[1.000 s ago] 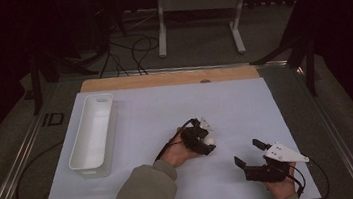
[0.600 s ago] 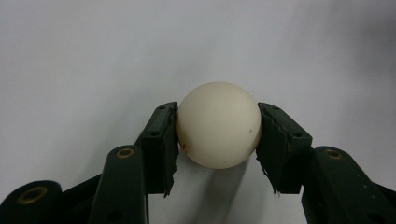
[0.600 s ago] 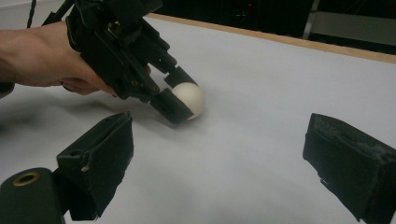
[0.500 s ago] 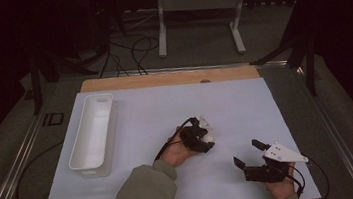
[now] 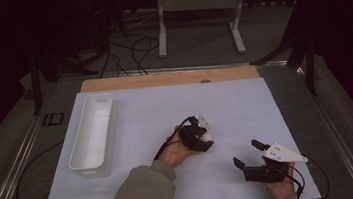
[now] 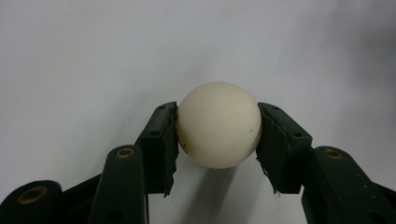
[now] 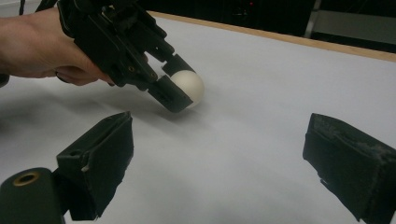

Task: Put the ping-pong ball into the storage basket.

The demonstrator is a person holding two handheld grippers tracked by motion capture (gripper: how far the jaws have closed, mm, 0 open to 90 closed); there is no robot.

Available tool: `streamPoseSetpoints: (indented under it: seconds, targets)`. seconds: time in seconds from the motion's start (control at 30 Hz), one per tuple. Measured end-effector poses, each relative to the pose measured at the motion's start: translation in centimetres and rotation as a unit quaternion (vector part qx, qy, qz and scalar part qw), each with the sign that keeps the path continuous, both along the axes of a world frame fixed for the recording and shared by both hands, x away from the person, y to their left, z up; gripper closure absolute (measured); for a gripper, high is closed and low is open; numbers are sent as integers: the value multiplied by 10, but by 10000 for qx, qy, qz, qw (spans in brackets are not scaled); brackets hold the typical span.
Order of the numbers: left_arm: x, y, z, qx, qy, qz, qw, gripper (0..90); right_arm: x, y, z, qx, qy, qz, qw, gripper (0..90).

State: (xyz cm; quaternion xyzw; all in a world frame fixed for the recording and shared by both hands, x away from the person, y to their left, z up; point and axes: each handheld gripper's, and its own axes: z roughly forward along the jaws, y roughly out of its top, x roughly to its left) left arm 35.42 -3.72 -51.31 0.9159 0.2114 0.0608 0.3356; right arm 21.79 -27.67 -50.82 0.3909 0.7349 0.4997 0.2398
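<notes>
A cream-white ball [image 6: 218,125] sits between the two black jaws of my left gripper [image 6: 217,140], which is shut on it. In the high view this gripper [image 5: 206,138] is at the middle of the white table sheet, held by a hand in an olive sleeve. The ball [image 7: 189,86] is at or just above the sheet; I cannot tell if it touches. My right gripper [image 5: 247,153] is near the front right of the sheet, open, with nothing between its jaws. From its own view, the right gripper [image 7: 217,149] points toward the ball and the left gripper [image 7: 172,80].
A long white tray [image 5: 77,147] lies along the left side of the sheet. A wooden strip [image 5: 162,79] runs along the table's far edge. Beyond it, cables and a metal stand [image 5: 199,6] are on the dark floor.
The left gripper has shifted slightly toward the left over the sheet. The right gripper has stayed where it was, open.
</notes>
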Motion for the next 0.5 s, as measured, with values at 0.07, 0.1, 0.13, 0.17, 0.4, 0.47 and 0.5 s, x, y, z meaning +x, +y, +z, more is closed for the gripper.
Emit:
streamPoseSetpoints:
  seconds: [0.07, 0.1, 0.13, 0.17, 0.4, 0.47, 0.5]
  targets:
    - [0, 1, 1, -15, -7, 15, 10000, 514, 0, 0, 0, 8, 6, -5, 10000, 85]
    - [0, 1, 2, -36, -4, 37, 10000, 514, 0, 0, 0, 6, 0, -4, 10000, 85]
    - [0, 1, 3, -36, -10, 37, 10000, 514, 0, 0, 0, 5, 0, -5, 10000, 85]
    - [0, 2, 3, -40, -10, 42, 10000, 514, 0, 0, 0, 1, -1, -3, 10000, 85]
    - [0, 4, 8, -49, -32, 91, 9999, 515, 0, 0, 0, 10, 13, 1, 10000, 85]
    - [-1, 5, 9, -60, -49, 102, 9999, 515, 0, 0, 0, 12, 8, -3, 10000, 85]
    - [-1, 5, 10, -69, -51, 114, 9999, 515, 0, 0, 0, 10, 12, -5, 10000, 85]
